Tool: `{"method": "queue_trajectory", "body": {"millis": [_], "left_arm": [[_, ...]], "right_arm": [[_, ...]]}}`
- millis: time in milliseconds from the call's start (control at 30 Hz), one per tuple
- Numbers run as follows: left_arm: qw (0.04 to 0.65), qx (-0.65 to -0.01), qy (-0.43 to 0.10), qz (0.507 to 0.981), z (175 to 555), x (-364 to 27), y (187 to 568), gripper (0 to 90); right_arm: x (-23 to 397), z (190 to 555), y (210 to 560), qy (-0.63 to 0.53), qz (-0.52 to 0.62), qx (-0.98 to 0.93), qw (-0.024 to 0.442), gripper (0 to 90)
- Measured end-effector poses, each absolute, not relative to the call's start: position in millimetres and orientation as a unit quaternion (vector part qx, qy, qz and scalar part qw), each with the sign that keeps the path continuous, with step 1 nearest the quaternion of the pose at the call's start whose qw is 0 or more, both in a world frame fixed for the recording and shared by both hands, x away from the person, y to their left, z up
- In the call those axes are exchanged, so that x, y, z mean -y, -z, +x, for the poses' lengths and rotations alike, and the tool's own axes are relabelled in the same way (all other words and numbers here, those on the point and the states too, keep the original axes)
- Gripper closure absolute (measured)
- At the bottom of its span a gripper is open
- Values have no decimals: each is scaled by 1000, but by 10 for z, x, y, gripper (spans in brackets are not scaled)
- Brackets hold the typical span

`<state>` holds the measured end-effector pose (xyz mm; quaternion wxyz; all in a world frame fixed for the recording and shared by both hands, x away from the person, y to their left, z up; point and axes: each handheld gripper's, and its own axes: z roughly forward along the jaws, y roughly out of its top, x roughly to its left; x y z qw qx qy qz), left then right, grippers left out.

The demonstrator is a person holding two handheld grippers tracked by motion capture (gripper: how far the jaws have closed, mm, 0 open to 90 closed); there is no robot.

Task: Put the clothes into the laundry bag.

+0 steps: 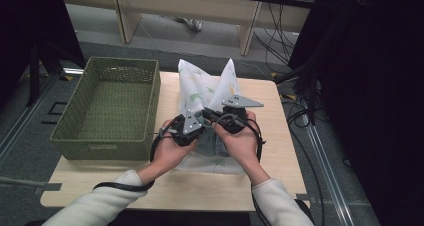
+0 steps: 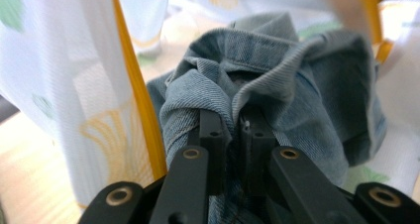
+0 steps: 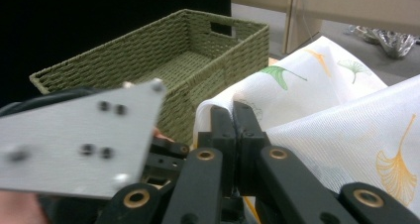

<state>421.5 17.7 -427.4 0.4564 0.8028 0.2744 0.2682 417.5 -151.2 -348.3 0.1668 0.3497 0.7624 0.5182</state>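
Observation:
A white cloth (image 1: 200,88) printed with green and yellow leaves lies on the wooden table (image 1: 280,136), two of its corners standing up. A bunched blue denim garment (image 2: 277,70) rests on it, seen dimly between the hands (image 1: 206,143). My left gripper (image 2: 233,122) is shut on a fold of the denim, and the white cloth hangs close around it. My right gripper (image 3: 233,115) is shut on an edge of the white cloth (image 3: 317,100). Both grippers meet at the table's middle, left (image 1: 196,121) and right (image 1: 220,117) almost touching.
A green woven basket (image 1: 107,106), with nothing visible inside, stands on the table's left part, also seen behind the right gripper (image 3: 163,55). The left gripper's grey plate (image 3: 74,140) shows close in the right gripper view. Cables and dark stands crowd the floor at the right.

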Motion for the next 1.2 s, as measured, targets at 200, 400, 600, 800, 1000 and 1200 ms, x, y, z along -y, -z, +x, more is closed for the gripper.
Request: {"method": "queue_trajectory", "body": {"millis": [200,400,600,800,1000,1200], "left_arm": [[475,-285,-288,781,4223,-250,4177,818],[489,-289,-304,765,4210,-373,4012,819],[500,-289,-321,750,4182,-469,3862,819],[500,-287,-328,749,4194,-426,3869,818],[479,-275,-320,770,4289,-241,4130,813],[460,-256,-331,784,4350,-136,4341,809]], "right_arm": [[1518,4174,3480,-520,353,-760,165,900],[1495,4142,3432,-529,344,-757,168,900],[1471,4096,3364,-539,337,-753,172,900],[1459,4079,3341,-544,333,-750,175,900],[1510,4134,3405,-541,353,-745,168,900],[1575,4182,3439,-534,368,-742,170,900]]}}
